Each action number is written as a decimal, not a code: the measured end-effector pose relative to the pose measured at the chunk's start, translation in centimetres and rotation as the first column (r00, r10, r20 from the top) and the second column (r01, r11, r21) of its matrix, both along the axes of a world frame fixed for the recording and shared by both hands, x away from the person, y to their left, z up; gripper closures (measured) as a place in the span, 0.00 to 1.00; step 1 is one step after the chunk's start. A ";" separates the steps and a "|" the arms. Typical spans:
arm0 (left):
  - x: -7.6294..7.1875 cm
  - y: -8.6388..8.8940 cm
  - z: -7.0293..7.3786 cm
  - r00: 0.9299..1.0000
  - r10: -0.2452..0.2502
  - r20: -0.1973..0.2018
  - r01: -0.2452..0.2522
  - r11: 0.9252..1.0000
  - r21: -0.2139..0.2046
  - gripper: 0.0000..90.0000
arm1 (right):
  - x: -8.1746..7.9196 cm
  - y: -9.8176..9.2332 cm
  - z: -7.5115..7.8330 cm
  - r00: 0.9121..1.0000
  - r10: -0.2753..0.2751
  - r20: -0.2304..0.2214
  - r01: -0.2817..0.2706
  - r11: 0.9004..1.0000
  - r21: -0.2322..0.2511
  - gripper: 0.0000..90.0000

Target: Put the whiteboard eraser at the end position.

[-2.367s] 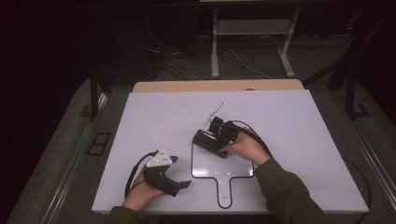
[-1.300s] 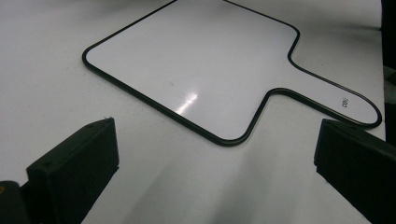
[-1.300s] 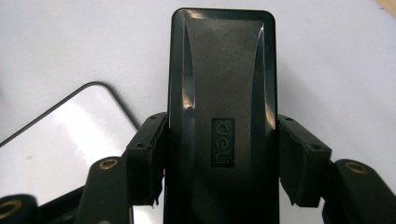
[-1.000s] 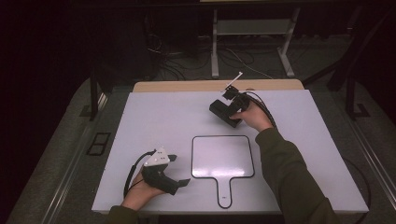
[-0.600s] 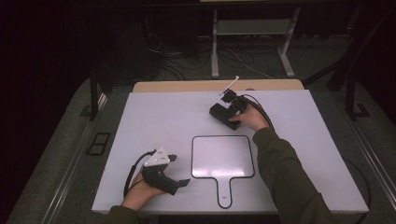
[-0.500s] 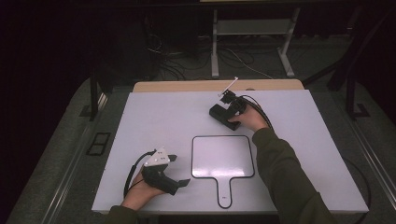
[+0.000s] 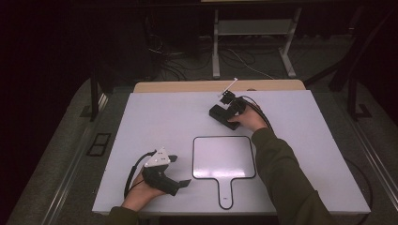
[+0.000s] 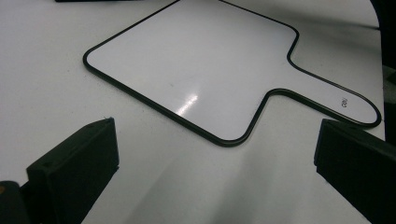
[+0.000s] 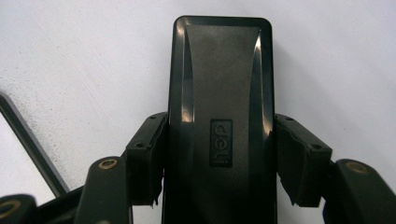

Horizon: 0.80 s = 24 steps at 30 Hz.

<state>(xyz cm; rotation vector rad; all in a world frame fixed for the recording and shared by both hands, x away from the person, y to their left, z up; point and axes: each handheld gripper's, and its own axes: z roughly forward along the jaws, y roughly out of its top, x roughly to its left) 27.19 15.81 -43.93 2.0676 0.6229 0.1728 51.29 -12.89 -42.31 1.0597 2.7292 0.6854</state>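
Note:
A small whiteboard [image 7: 224,157] [image 8: 196,79] with a black rim and a short handle lies flat near the front middle of the white table [image 7: 155,117]. My left gripper [image 7: 180,171] [image 8: 215,140] rests at the front left, its jaws wide apart and empty, pointing at the board's handle side. Far beyond the board, my right gripper [image 7: 232,110] [image 9: 219,154] is shut on a black whiteboard eraser [image 7: 219,114] [image 9: 219,70]. Both pads press on the eraser's long sides, and it sits low at the table's surface.
A wooden strip [image 7: 187,86] runs along the table's far edge. Beyond it stand a metal frame [image 7: 216,51] and loose cables [image 7: 234,58] on the dark floor. A person's right sleeve [image 7: 281,173] lies across the table to the right of the board.
My right gripper carried the eraser from over the whiteboard to the far part of the table, then sank a little. The left gripper has stayed put.

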 end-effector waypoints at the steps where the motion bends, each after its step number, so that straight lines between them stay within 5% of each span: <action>1: 0.0 0.0 0.0 1.000 0.000 0.000 0.000 1.000 0.001 0.00 | 0.0 -0.1 0.1 1.000 -0.007 0.003 0.007 1.000 0.010 0.42; 17: 0.2 -0.2 -0.1 1.000 0.008 -0.008 -0.008 1.000 0.001 0.00 | -1.1 -1.5 2.8 0.999 -0.028 0.027 0.024 0.989 0.148 0.31; 24: 0.3 -0.2 -0.2 1.000 0.007 -0.009 -0.007 1.000 0.009 0.00 | -2.1 -2.2 3.8 0.995 -0.052 0.091 0.036 0.985 0.169 0.21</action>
